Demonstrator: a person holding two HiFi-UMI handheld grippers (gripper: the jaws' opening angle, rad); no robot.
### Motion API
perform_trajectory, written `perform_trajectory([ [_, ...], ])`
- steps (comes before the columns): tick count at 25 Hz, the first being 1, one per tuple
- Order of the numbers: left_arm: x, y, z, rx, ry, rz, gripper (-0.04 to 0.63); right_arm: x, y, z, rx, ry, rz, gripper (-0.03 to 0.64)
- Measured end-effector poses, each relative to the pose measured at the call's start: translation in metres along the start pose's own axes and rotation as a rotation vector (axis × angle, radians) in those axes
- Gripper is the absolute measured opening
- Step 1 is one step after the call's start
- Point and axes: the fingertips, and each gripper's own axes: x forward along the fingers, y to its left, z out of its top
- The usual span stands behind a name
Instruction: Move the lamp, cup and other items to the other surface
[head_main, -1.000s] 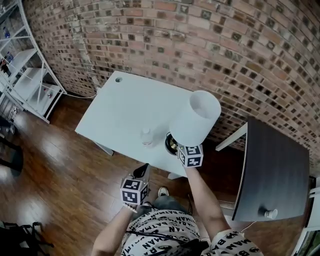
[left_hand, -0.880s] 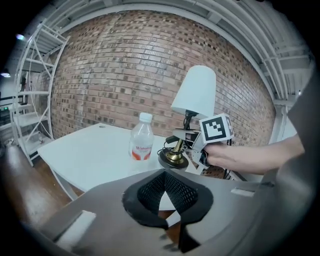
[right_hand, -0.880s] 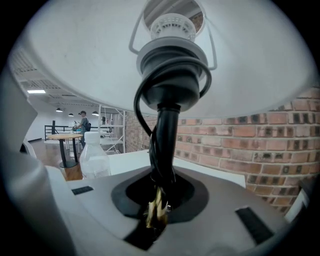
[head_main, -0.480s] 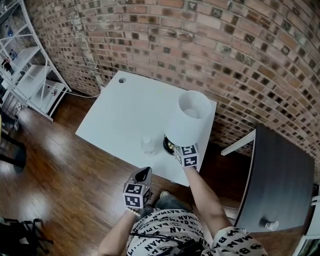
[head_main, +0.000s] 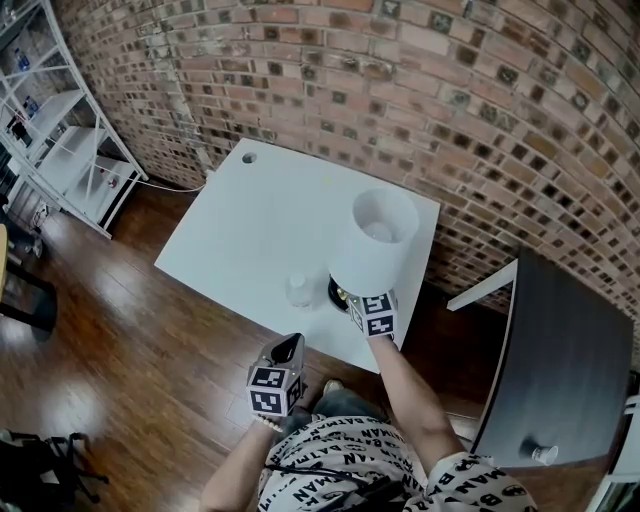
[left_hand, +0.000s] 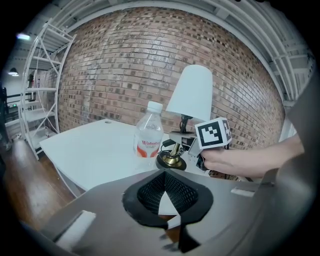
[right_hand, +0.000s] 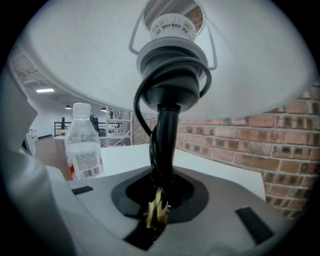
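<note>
A white metal shelf unit stands at the far left on the brown wooden floor, against a red brick wall. Next comes a white rectangular table. The left gripper hangs just off the table's near edge, clenched on nothing, its pads meeting at the tips. Ahead of it a clear plastic bottle with a white cap and red label stands upright on the table. Just right of the bottle is the table lamp, with a white tapered shade, black stem and brass-and-black base (a cord loops round the stem). Its base sits near the table's front edge. The right gripper grasps the stem low down. Far right, well apart, is a dark wood-grain tabletop
</note>
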Motion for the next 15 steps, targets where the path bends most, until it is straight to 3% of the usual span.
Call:
perform_trajectory([
  [15,-0.0029,-0.0015,-0.0040,-0.003,0.003,-0.017,0.002,-0.0071,0.0050,-0.0093,0.013,-0.030,-0.027,0.063],
])
